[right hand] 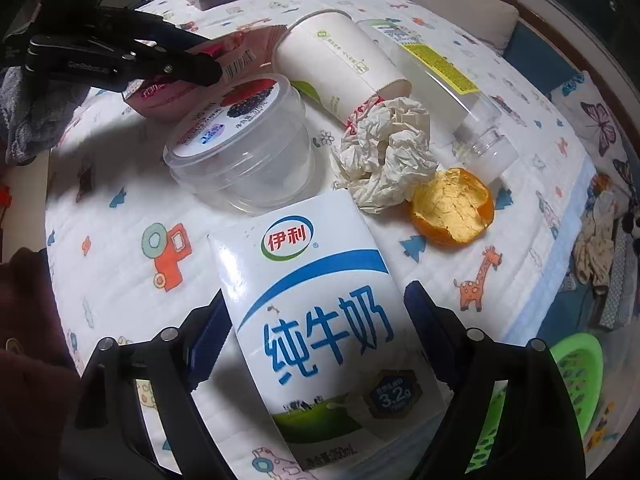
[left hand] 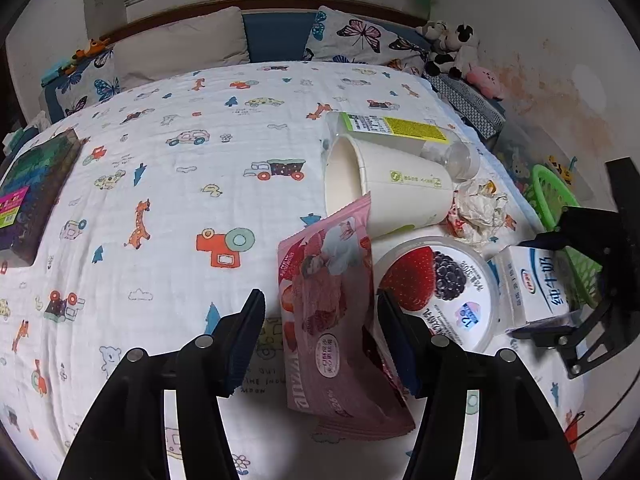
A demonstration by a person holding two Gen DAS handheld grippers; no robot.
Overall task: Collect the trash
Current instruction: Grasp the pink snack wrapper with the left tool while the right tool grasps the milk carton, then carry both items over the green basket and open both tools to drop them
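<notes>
Trash lies clustered near the right edge of the bed (left hand: 168, 208), presumably so it can go over that edge into the green basket (left hand: 556, 196) beside it.

Left gripper (left hand: 320, 320): jaws wide apart, straddling the pink snack wrapper (left hand: 328, 312); the wrapper lies between the fingers, nothing clamped (right pad near its edge, contact unclear).

Right gripper (right hand: 316, 320): jaws open around the milk carton (right hand: 320, 312), which lies flat near the bed's edge; both pads sit just beside its sides, so grip looks imminent, not closed.

Other trash behind the carton:
- yogurt tub (right hand: 240, 148)
- paper cup (right hand: 336, 64) on its side
- clear plastic bottle (right hand: 452, 84)
- crumpled tissue (right hand: 388, 152)
- orange peel (right hand: 452, 208)
</notes>
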